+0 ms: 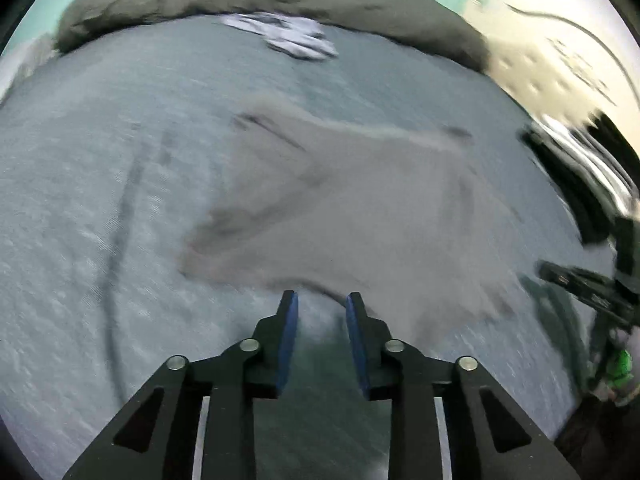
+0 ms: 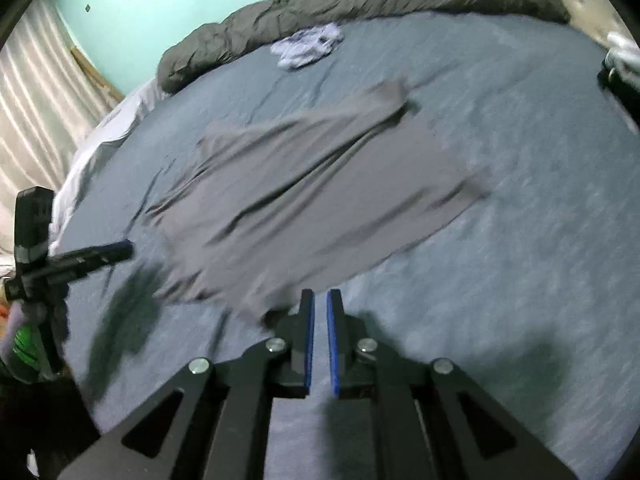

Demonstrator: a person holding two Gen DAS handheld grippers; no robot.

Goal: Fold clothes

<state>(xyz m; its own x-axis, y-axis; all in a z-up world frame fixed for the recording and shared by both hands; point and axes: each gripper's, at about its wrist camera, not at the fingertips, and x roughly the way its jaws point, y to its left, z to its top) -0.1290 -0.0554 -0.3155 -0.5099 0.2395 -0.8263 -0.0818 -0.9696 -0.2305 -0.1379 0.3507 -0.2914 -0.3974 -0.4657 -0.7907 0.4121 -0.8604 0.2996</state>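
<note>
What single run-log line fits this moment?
grey cloth garment: flat on blue bedsheet | left gripper: open, empty | right gripper: nearly shut, empty

Two garments lie on the one blue-grey bedsheet [image 2: 520, 240]: one grey shirt [image 2: 304, 200] spread at the centre of the frame, and one small white crumpled garment [image 2: 308, 48] toward the top (too bunched to tell its kind). One dark rolled duvet [image 2: 360, 4] runs along the top edge. Two grippers show, the left gripper [image 1: 322, 304] and the right gripper [image 2: 320, 300].
</note>
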